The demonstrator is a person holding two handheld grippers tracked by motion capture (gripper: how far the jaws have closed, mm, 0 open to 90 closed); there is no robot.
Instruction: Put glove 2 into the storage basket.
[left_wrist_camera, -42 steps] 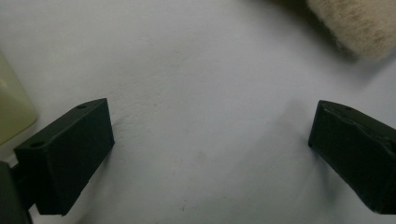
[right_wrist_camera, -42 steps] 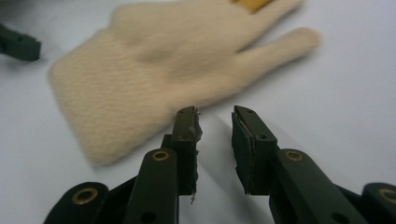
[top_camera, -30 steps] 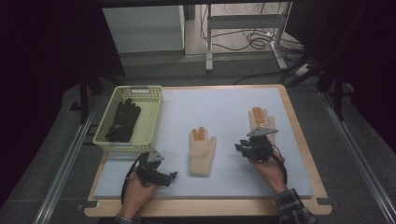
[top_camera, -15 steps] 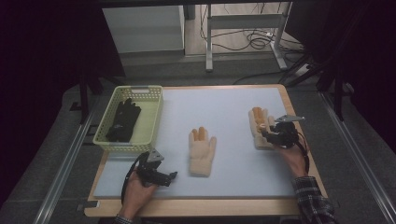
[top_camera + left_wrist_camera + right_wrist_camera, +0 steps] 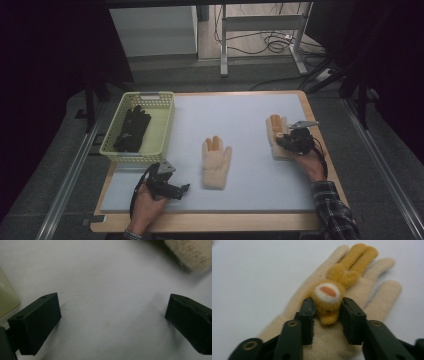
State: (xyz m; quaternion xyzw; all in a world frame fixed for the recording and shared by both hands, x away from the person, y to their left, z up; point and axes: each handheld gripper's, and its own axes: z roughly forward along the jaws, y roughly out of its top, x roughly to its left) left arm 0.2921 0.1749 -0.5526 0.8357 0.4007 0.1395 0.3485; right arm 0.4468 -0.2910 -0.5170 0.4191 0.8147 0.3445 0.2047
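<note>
The worktop carries one yellow basket with black gloves inside, and two cream gloves. Since a second ago the right gripper has moved from the worktop's near right onto the right cream glove by the right edge; its jaws now pinch the orange animal figure sewn on that glove. The middle cream glove lies unmoved. The left gripper stays spread wide over bare worktop.
</note>
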